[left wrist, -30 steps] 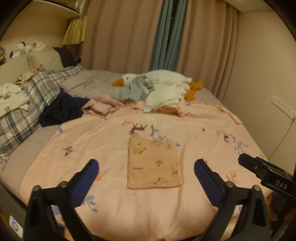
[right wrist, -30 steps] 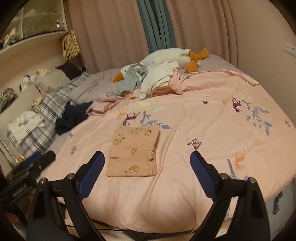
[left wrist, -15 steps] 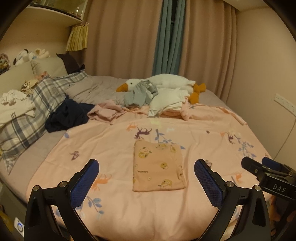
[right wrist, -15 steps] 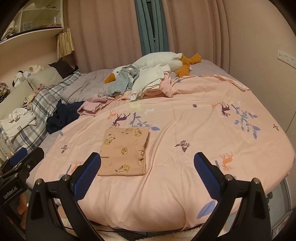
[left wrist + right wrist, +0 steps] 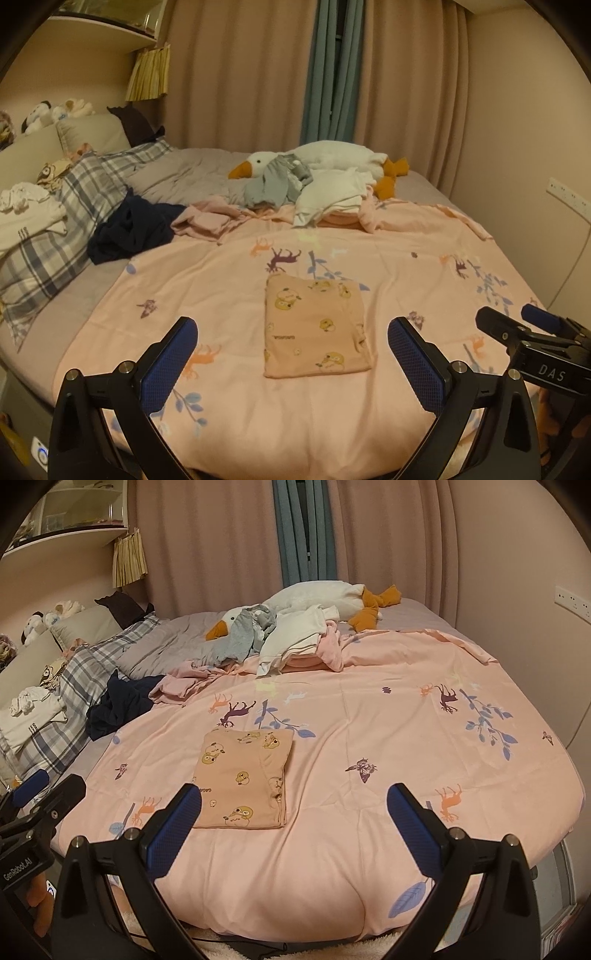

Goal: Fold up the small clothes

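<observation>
While both tools are hovering over the near edge of the bed, the left gripper [image 5: 291,354] is standing with its blue-padded jaws spread wide and holding nothing, and the right gripper [image 5: 295,823] is doing likewise. A folded peach garment [image 5: 314,328] printed with yellow cartoon figures is lying flat on the pink duvet [image 5: 388,258], apart from both tools and roughly centred ahead of them. Its small printed lettering is proving too blurred to read. Unfolded clothes [image 5: 288,184] are sitting in a heap at the far end, draped over a white goose plush [image 5: 343,157] and hiding much of its body. A dark garment [image 5: 133,229] is lying crumpled against a plaid pillow [image 5: 55,236]. Shelf items at upper left are being cut off by the lens edge. Only a sliver of a hand is showing behind each tool.
</observation>
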Available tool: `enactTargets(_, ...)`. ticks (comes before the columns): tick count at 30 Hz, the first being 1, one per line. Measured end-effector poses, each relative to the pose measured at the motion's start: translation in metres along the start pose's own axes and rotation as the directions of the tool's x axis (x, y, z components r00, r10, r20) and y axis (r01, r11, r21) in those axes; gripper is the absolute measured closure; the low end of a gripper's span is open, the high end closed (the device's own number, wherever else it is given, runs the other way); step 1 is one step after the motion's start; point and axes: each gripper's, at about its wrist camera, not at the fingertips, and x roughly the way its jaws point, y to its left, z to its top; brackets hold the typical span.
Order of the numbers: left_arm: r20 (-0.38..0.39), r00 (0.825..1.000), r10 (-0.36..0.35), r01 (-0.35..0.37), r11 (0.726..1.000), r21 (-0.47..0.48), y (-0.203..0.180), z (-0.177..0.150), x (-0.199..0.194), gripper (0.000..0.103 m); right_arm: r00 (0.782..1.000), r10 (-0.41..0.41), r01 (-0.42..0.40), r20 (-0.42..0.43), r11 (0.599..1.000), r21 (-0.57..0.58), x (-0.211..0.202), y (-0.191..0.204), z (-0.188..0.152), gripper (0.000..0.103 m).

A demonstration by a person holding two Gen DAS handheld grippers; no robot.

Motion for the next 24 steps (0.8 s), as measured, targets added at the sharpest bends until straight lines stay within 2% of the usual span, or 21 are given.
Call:
enactTargets(9,-0.017,1.000,-0.008,0.008,1.000,-0.008,0.0010,-0.0006,0.0023,0.001,0.998,-0.055,0.055,0.009,0.998,-0.021,-0.0010,0.0049,-0.0008,0.002)
enactTargets(24,-0.026,1.000,-0.007,0.006,1.000,-0.006,-0.0015,-0.0015,0.0045,0.001,0.998,-0.070,0.070,-0.004,0.997,-0.024,0.0043,0.0053,0.0000,0.002)
